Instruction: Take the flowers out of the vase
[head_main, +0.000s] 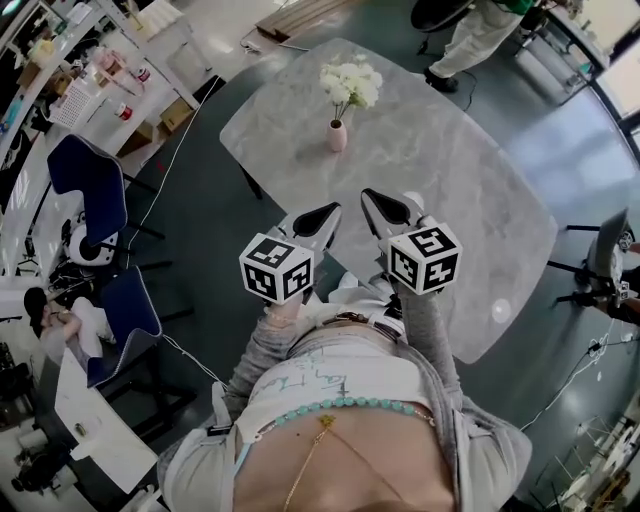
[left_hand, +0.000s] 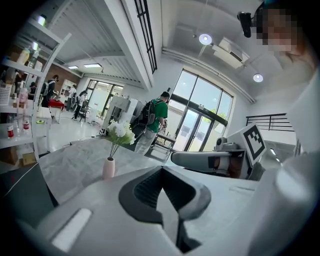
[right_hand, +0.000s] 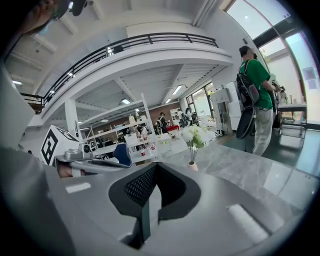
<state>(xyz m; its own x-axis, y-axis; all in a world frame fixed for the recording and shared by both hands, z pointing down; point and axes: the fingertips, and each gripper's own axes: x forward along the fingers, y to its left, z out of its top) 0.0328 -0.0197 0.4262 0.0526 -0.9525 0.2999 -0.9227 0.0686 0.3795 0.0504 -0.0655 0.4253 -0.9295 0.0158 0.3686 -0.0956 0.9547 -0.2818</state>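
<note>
The grey marble table (head_main: 450, 170) filled the middle of the head view, bare except for one small arrangement toward its far left part. At the near edge, close to the person's body, the left gripper (head_main: 322, 217) and the right gripper (head_main: 378, 205) were held side by side above the table. Each gripper's own view showed its jaws pressed together with nothing between them. Both were well apart from the vase.

The pink vase (head_main: 337, 136) stood upright. It looked narrow-necked and small, probably light and easy to tip or drag if the flowers were pulled sideways. One gripper would likely need to steady it at the body while the other lifted.

The white flowers (head_main: 350, 83) formed a soft bunch above the neck and looked easily crushed. The thin stems (left_hand: 114, 150) just above the rim seemed the better place to take hold, with a gentle pinch and a straight upward draw.

Nothing on the table stood between the grippers and the vase. Off the table, blue chairs (head_main: 90, 175) sat to the left. A person in a green top (right_hand: 257, 75) stood beyond the far end, clear of the reach.
</note>
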